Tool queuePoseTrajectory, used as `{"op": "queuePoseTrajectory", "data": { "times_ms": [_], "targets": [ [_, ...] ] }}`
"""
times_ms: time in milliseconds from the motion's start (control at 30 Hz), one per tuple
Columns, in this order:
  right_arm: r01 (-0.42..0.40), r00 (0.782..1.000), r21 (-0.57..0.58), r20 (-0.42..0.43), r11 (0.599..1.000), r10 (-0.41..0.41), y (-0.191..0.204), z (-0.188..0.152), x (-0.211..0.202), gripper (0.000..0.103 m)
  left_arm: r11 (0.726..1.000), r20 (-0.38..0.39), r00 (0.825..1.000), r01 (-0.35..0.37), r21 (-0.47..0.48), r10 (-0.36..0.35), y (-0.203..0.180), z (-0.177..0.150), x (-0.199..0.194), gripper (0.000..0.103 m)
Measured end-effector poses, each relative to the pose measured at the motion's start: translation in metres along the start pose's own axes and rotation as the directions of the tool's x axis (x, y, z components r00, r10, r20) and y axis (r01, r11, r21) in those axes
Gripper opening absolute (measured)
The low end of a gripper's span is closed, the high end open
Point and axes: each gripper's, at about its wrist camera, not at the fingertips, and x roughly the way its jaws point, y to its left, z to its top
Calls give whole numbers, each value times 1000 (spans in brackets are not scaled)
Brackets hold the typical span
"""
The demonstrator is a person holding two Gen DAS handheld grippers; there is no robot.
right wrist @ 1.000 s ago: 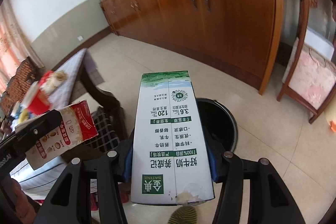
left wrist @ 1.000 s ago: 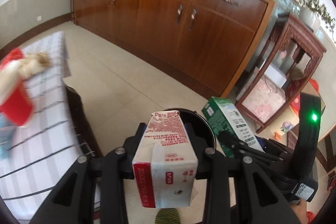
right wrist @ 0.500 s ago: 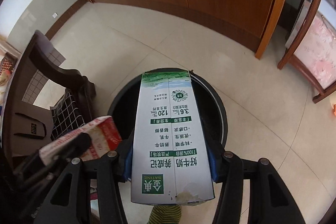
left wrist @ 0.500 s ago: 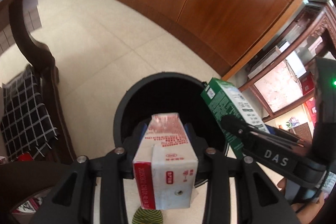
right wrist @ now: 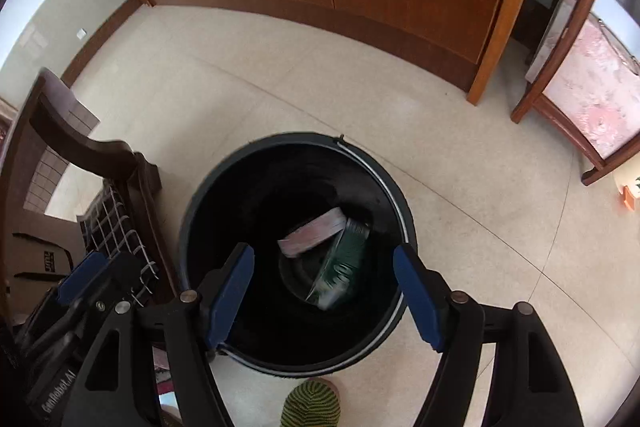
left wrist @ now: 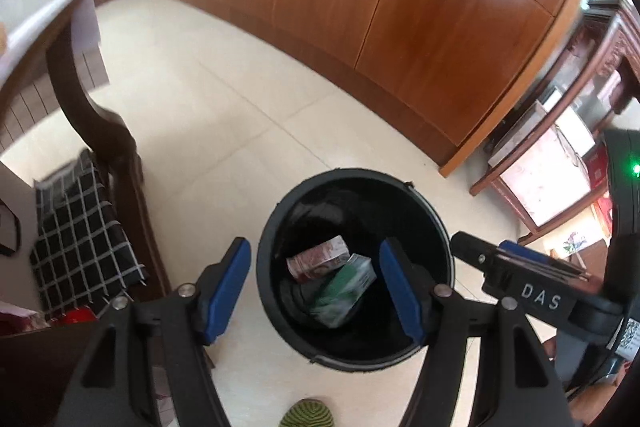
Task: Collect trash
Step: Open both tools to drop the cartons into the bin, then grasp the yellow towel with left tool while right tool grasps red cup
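Two cartons, red carton (left wrist: pixel 318 259) and green carton (left wrist: pixel 346 287), lay inside the black bin (left wrist: pixel 434 223). You had just spread both left gripper (left wrist: pixel 316 281) and right gripper (right wrist: pixel 324 283), now empty. Lift straight up.

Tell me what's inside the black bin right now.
Two cartons lie in the black bin: a red-and-white carton and a green carton beside it. The dark interior hides anything beneath them.
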Motion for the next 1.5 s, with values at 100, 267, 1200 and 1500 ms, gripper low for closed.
{"op": "queuePoseTrajectory", "data": {
  "times_ms": [100,267,1200,1500],
  "targets": [
    [2,998,0,55,1000,-2,6,-7,-25,74,1000,51,999,-17,19,16,-2,-3,-33,68],
    [-4,988,11,155,1000,2,22,-27,-73,74,999,130,991,-25,32,21,6,-7,-87,68],
    [-269,879,-486,228,831,418,294,-123,-160,81,882,280,861,-323,-342,424,236,-84,-234,69],
    [-246,874,-566,222,787,432,361,-110,-144,87,856,262,852,-332,-397,452,281,-89,-236,69]
  ]
}}
